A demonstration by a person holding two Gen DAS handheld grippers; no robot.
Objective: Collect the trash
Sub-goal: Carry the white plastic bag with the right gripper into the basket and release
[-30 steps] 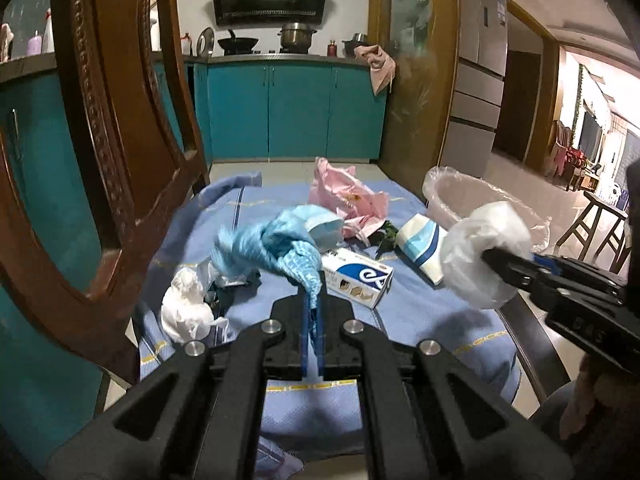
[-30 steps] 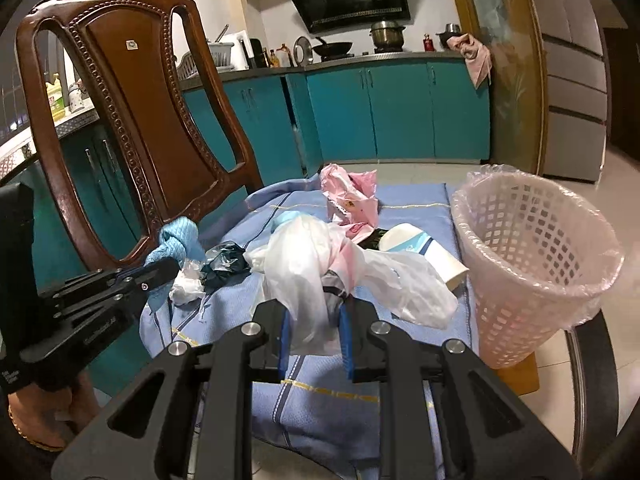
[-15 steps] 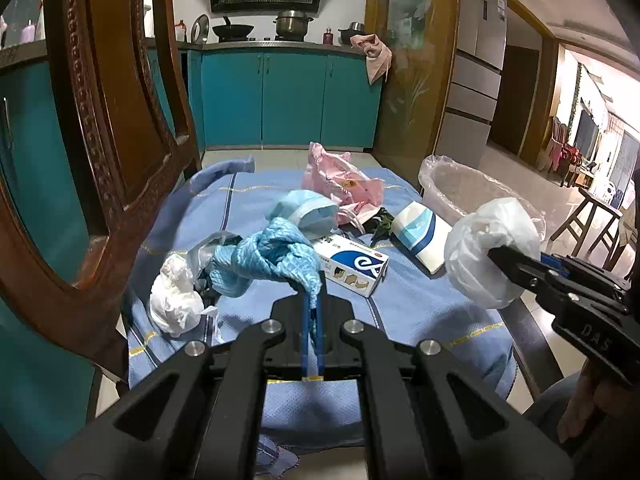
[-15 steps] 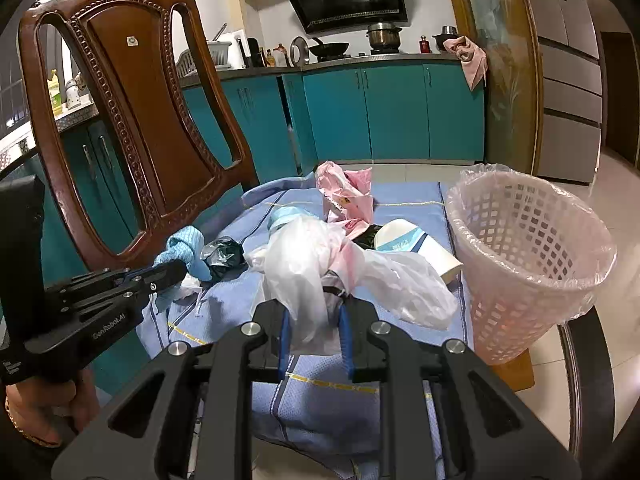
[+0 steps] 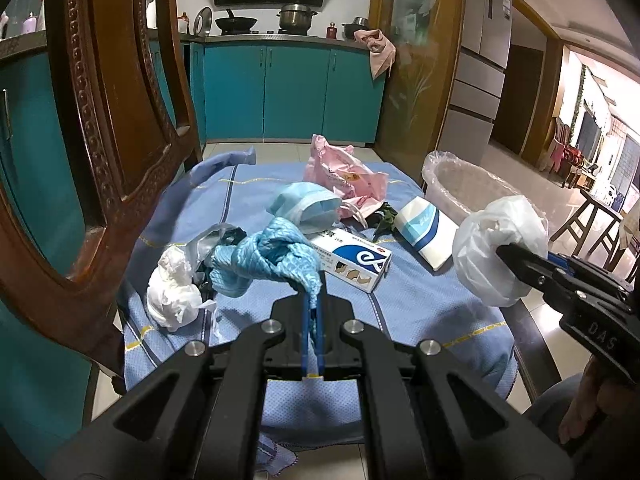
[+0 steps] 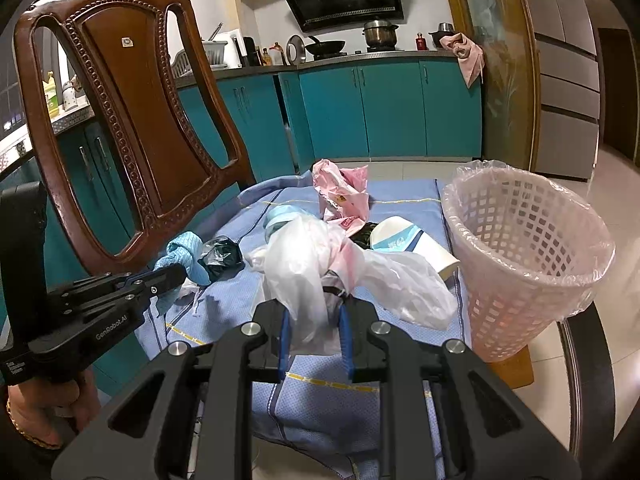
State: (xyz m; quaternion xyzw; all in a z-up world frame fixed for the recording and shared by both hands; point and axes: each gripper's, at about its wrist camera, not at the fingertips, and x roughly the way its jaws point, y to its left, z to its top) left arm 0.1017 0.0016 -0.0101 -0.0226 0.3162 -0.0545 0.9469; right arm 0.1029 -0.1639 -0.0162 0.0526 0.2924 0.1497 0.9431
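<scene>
My left gripper (image 5: 312, 308) is shut on a crumpled light-blue cloth (image 5: 266, 258) and holds it above the blue tablecloth (image 5: 420, 304); it also shows in the right wrist view (image 6: 176, 272). My right gripper (image 6: 314, 320) is shut on a white plastic bag (image 6: 308, 256), which also shows in the left wrist view (image 5: 494, 250). A pink lined waste basket (image 6: 520, 256) stands right of the table. On the cloth lie a white tissue wad (image 5: 172, 290), a blue face mask (image 5: 306, 206), a pink bag (image 5: 344, 178), a blue-and-white box (image 5: 352, 260) and a white packet (image 5: 426, 226).
A carved wooden chair back (image 6: 132, 128) rises at the table's left. A dark crumpled bag (image 6: 222, 258) lies near the left gripper. Teal kitchen cabinets (image 5: 292, 88) stand behind. A wooden stool (image 5: 592, 224) is far right.
Both grippers have pulled back and lifted slightly with their loads. The blue cloth has come up off the trash pile, and the white bag stays beside the basket.
</scene>
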